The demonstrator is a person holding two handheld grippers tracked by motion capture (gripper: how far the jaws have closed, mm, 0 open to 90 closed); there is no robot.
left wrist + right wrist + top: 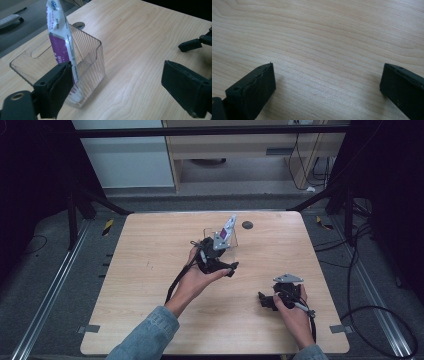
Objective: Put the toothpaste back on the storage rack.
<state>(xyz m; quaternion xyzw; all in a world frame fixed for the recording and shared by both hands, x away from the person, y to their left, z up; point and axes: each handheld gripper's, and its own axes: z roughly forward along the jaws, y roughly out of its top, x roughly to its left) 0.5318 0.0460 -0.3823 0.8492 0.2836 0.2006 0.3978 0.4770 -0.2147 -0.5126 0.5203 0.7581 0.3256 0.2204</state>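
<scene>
On a pale wooden table (150, 285) with a small dark round fitting (247, 225) near its far edge, the work sits a little past the middle. Grey carpet surrounds the table, with metal floor rails on both sides, black frame posts, loose cables on the right, and light cabinets against the far wall.

A clear plastic box (87, 50) with ribbed walls stands upright on the wood, and a white-and-purple sachet (60, 37) stands in it, leaning against the wall, its top well above the rim. In the high view the box (210, 232) and sachet (223, 234) lie just beyond the left gripper (220, 265).

The left gripper (115, 87) stands wide open — its jaws spread far apart with only bare wood between them. One jaw is close beside the near wall of the box and overlaps the sachet in the left gripper view; whether it touches either I cannot tell. It has hold of nothing.

The right gripper (267, 301) rests low near the table's right front, well apart from the box — its jaws (327, 85) also wide apart over bare wood, gripping nothing.
</scene>
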